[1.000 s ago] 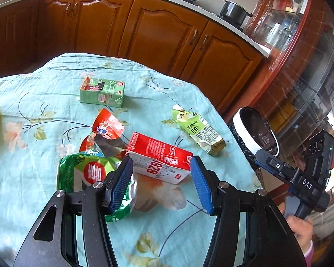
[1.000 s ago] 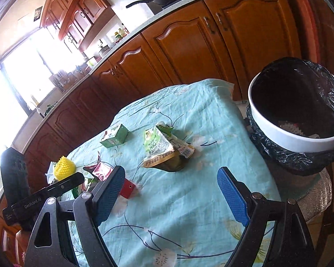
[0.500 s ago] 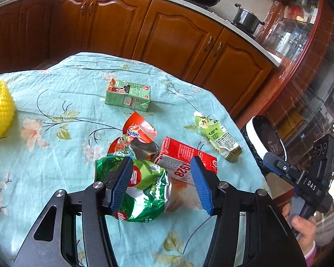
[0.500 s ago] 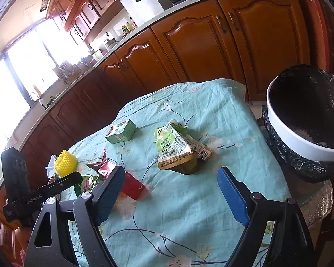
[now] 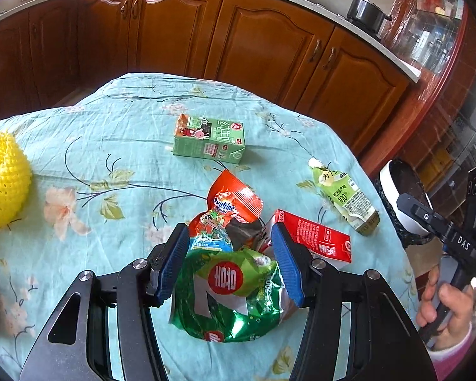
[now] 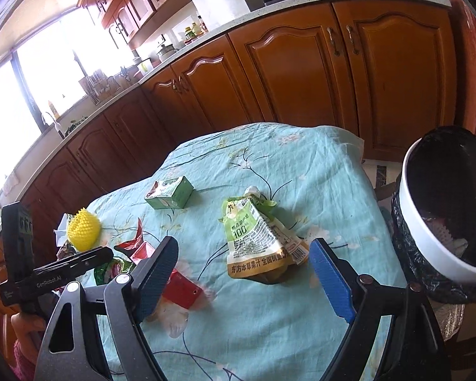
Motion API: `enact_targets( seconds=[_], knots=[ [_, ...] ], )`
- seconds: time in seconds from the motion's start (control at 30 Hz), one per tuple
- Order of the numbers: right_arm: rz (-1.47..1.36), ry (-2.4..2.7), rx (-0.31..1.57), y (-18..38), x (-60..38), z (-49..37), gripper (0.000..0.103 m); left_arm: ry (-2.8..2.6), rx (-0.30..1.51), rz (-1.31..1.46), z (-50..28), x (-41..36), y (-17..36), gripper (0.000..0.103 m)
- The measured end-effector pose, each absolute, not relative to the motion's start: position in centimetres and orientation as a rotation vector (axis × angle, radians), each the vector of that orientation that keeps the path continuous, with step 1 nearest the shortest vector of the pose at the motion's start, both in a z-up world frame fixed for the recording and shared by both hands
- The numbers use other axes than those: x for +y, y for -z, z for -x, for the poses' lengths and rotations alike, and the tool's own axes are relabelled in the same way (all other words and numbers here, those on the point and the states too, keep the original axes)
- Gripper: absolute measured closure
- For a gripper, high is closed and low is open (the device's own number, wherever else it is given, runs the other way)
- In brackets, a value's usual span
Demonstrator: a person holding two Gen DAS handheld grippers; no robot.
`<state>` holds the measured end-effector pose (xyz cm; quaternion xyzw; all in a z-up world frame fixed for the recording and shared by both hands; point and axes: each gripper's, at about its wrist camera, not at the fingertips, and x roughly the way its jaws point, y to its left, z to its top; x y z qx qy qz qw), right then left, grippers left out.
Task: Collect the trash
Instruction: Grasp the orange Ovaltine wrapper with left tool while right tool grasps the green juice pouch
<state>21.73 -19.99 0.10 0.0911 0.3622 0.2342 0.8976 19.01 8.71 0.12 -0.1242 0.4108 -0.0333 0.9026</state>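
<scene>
My left gripper is open, its blue pads on either side of a crumpled green snack bag on the table. Beside the bag lie a red-orange wrapper and a red carton. A green carton lies farther back. My right gripper is open and empty, hovering over the cloth just short of a green juice pouch. The pouch also shows in the left wrist view. The white bin with a black liner stands off the table's right edge.
A yellow spiky foam net lies at the table's left side. The table has a light blue floral cloth. Wooden kitchen cabinets run behind the table. The other hand-held gripper shows at the right of the left wrist view.
My left gripper has moved left from the red carton to straddle the green snack bag. My right gripper has moved left, away from the bin and toward the juice pouch.
</scene>
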Motion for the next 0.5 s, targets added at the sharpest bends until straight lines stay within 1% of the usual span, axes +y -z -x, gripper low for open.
enact_targets(
  seconds=[0.17, 0.23, 0.27, 0.3, 0.33, 0.37, 0.4, 0.43, 0.47, 0.5],
  knots=[
    [-0.133, -0.477, 0.773, 0.1, -19.4, -23.9, 0.018, 0.071, 0.874, 0.21, -20.0, 8.8, 0.3, 0.049],
    [-0.113, -0.474, 0.78, 0.3, -19.2, -24.6, 0.02, 0.076, 0.891, 0.195, -20.4, 8.7, 0.6, 0.049],
    [-0.101, -0.475, 0.785, 0.5, -18.9, -25.0, 0.024, 0.077, 0.896, 0.19, -20.5, 8.7, 0.8, 0.05],
    [-0.09, -0.476, 0.791, 0.6, -18.7, -25.3, 0.028, 0.08, 0.901, 0.186, -20.6, 8.6, 1.0, 0.054],
    [-0.079, -0.475, 0.797, 0.9, -18.5, -25.5, 0.031, 0.088, 0.912, 0.182, -20.8, 8.5, 1.3, 0.063],
    [-0.066, -0.472, 0.805, 1.2, -18.2, -25.8, 0.038, 0.09, 0.92, 0.178, -21.0, 8.4, 1.6, 0.066],
    [-0.049, -0.471, 0.817, 1.5, -17.8, -26.2, 0.044, 0.094, 0.928, 0.175, -21.2, 8.3, 1.9, 0.073],
    [-0.033, -0.472, 0.828, 1.8, -17.5, -26.5, 0.046, 0.099, 0.935, 0.174, -21.3, 8.2, 2.2, 0.08],
    [-0.016, -0.473, 0.836, 2.2, -17.1, -26.8, 0.05, 0.105, 0.943, 0.177, -21.5, 8.2, 2.4, 0.084],
    [0.001, -0.474, 0.843, 2.5, -16.7, -27.0, 0.054, 0.112, 0.949, 0.184, -21.7, 8.2, 2.7, 0.091]
  ],
)
